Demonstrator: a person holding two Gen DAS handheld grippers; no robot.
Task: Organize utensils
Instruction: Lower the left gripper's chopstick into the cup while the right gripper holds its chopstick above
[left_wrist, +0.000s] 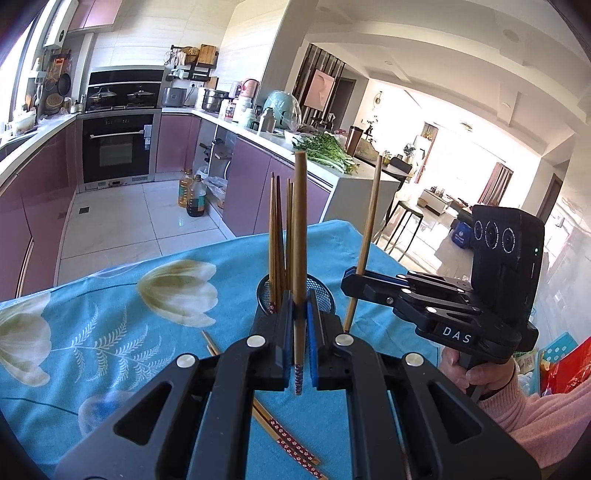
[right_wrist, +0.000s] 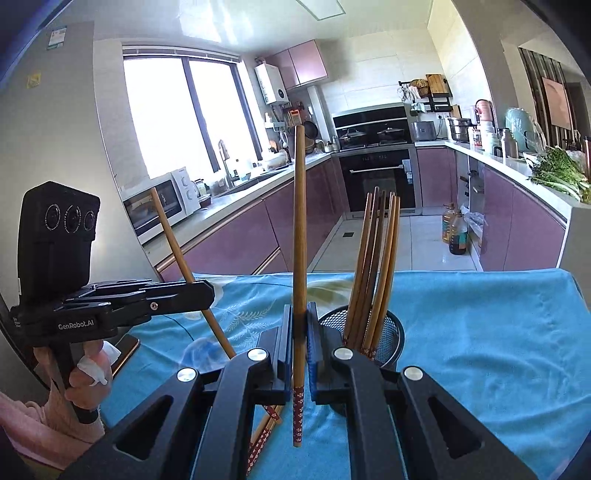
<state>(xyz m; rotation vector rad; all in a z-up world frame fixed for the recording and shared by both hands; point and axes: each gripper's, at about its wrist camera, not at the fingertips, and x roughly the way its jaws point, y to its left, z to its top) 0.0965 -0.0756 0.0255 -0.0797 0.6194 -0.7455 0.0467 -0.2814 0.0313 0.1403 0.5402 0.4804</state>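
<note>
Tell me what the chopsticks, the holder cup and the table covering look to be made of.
Chopsticks: likely wood or bamboo, matte brown, with red patterned handle ends that look painted or wrapped.
Holder cup: black metal wire mesh, judging by the fine see-through grid and solid rim.
Table covering: soft woven fabric, blue with a printed flower pattern; it wrinkles and drapes over the edge.
</note>
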